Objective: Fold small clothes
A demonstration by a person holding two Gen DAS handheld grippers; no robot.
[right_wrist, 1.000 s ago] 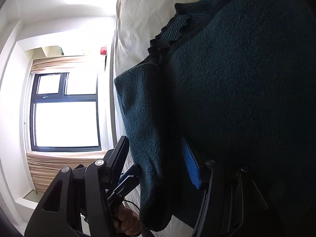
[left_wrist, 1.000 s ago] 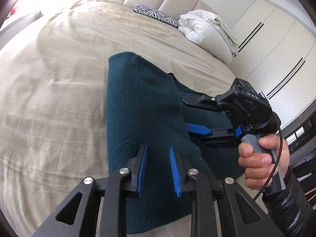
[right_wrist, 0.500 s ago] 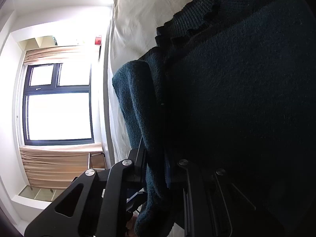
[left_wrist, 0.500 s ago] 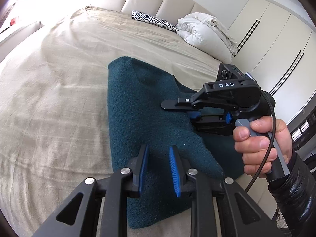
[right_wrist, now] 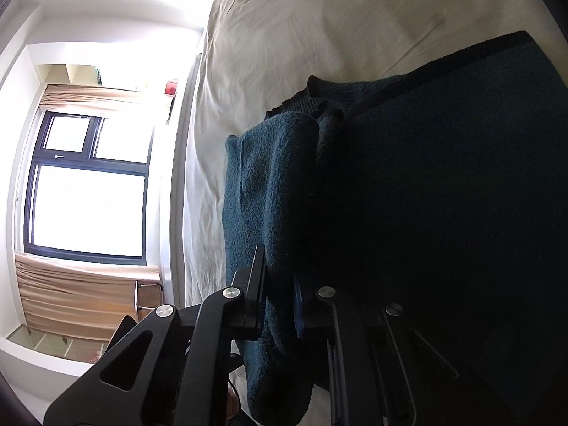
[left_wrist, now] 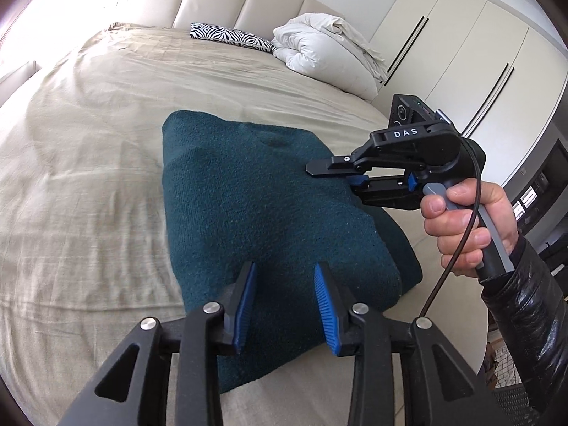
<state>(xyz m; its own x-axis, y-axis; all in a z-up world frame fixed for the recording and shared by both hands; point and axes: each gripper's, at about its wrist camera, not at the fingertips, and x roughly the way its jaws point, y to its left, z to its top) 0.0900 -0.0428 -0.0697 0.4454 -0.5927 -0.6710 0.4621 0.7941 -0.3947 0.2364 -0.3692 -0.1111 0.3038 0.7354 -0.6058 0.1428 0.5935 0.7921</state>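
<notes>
Your right tongs (right_wrist: 278, 305) are now clamping the dark teal knitted garment's (left_wrist: 255, 209) edge, lifting it; your left tongs (left_wrist: 284, 305) have just been opening, holding nothing above it.

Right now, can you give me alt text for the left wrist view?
The right tool, held in a hand, is shut on the right edge of a folded dark teal garment lying on a beige bed. The left tool hovers open above the garment's near end.

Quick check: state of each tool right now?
Left tool: open, has just been opening, nothing gripped, above the teal sweater.
Right tool: shut on a fold of the teal sweater.
</notes>
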